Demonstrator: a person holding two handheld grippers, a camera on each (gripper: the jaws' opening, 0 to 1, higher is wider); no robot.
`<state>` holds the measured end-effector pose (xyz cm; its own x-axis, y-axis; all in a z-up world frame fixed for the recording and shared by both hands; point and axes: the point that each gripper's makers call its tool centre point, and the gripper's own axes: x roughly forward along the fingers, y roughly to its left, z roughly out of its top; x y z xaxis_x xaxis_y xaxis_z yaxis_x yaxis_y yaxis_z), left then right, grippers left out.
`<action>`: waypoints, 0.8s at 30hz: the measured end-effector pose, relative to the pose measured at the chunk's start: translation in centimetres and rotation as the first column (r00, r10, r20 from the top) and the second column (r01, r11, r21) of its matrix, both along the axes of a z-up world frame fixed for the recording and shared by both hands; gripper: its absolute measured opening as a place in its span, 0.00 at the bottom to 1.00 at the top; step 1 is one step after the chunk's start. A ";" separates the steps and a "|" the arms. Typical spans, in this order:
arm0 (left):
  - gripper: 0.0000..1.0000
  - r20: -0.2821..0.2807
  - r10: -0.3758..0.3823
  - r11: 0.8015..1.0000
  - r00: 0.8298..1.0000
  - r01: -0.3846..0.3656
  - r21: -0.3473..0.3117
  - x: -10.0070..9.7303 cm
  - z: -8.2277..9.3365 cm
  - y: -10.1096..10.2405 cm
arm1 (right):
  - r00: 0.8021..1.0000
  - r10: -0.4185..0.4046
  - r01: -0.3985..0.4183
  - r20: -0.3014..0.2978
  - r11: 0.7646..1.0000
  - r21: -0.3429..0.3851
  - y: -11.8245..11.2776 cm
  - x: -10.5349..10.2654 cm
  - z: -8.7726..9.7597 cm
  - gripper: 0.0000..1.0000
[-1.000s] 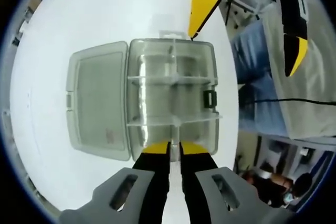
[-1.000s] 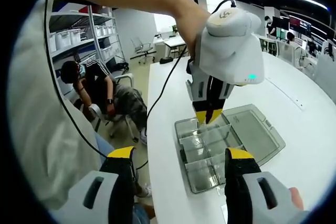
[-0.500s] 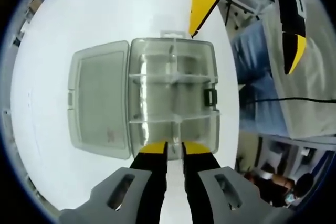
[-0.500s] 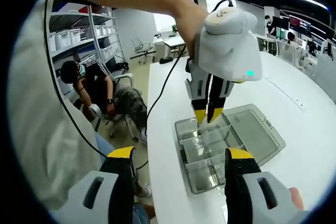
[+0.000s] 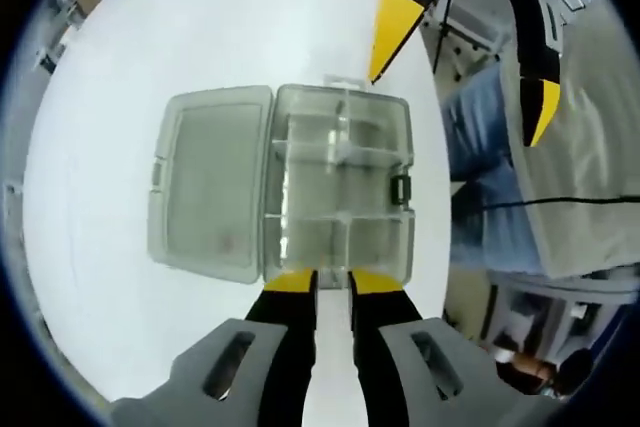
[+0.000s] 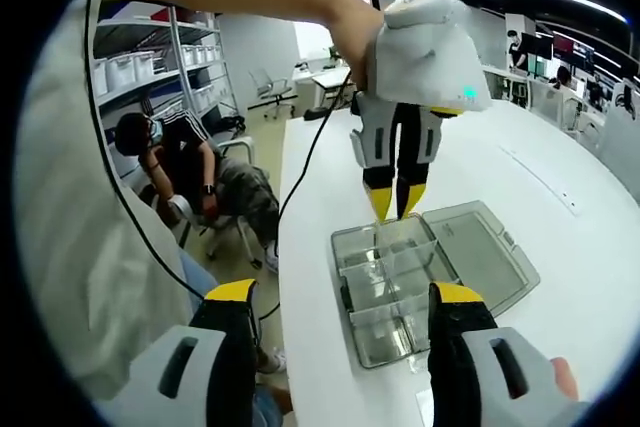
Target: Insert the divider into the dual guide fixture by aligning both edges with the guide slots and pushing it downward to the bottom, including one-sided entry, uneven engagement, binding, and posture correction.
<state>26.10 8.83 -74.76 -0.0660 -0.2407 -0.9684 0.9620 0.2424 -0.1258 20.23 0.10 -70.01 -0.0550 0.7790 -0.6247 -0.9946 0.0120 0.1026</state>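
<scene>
Item: clear plastic organizer box (image 5: 340, 187), lid (image 5: 208, 185) swung flat open on a white table (image 5: 120, 97); it stood in for the dual guide fixture. A dark latch (image 5: 400, 188) sat on the box's front wall.

Dividers: two cross dividers (image 5: 345, 154) stood seated across the tray, splitting it into compartments. A further thin clear piece appeared to run lengthwise at the end nearest the left gripper, too transparent to say whether it was fully down.

Left gripper (image 5: 332, 282): yellow-tipped jaws a narrow gap apart, nothing visibly between them, poised just above the box's near end wall. In the right gripper view it (image 6: 396, 209) hung point-down over the far end of the box (image 6: 425, 282), clear of the plastic.

Right gripper (image 6: 340, 312): jaws spread wide, empty, held well back from the box at the table edge.

Risks, as judgement: the transparent divider could sit with one edge higher than the other and go unnoticed. Pressing down on one side only would likely bind it in the slots. Nothing held the light box, so a hard push might skid or tip it. The open jaws could also snag a seated divider.
</scene>
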 end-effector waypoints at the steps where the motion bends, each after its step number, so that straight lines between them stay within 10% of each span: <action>1: 0.09 0.007 0.014 1.000 1.000 -0.014 -0.007 0.2 0.1 0.2 | 1.000 0.000 0.000 0.001 1.000 0.000 0.0 0.0 0.0 0.67; 14: 0.10 0.067 0.140 0.983 0.988 -0.130 -0.127 -0.1 1.6 0.5 | 1.000 -0.002 0.003 0.009 1.000 -0.018 -0.7 0.3 -0.1 0.66; 24: 0.15 0.144 0.280 0.928 0.949 -0.229 -0.295 -0.1 3.0 -0.7 | 0.999 -0.030 0.030 0.017 0.999 -0.034 -1.9 1.0 -0.5 0.65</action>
